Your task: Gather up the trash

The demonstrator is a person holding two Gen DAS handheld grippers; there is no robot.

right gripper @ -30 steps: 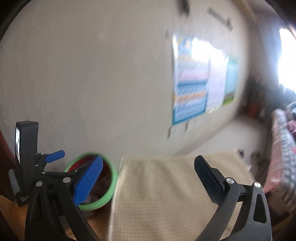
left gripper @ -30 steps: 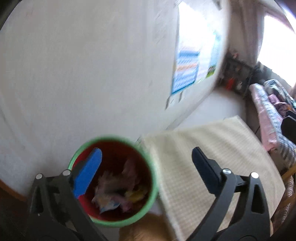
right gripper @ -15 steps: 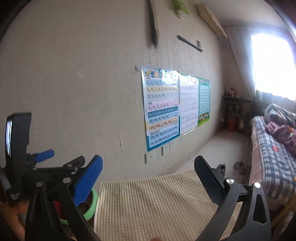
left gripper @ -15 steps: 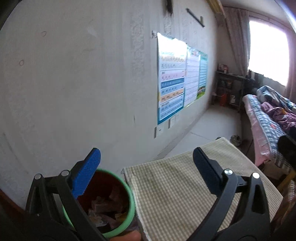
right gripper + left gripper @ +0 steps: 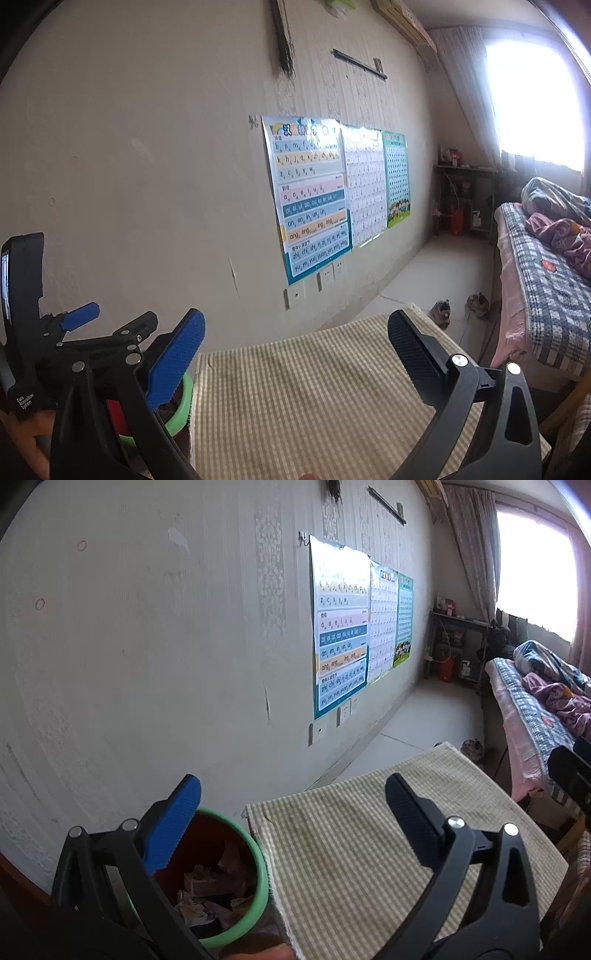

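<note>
Both tongs, left [image 5: 293, 805] and right [image 5: 295, 336], gape apart and hold nothing. Just under the left pair stands the bin [image 5: 258, 864], green-rimmed, with scraps of trash [image 5: 207, 890] inside, touching the checked bench [image 5: 388, 849]. The bench top looks bare, so a careless sweep could knock the bin over at its edge. Beyond lie open floor [image 5: 424, 273], a poster wall [image 5: 310, 195] and a bed [image 5: 546, 280].
</note>
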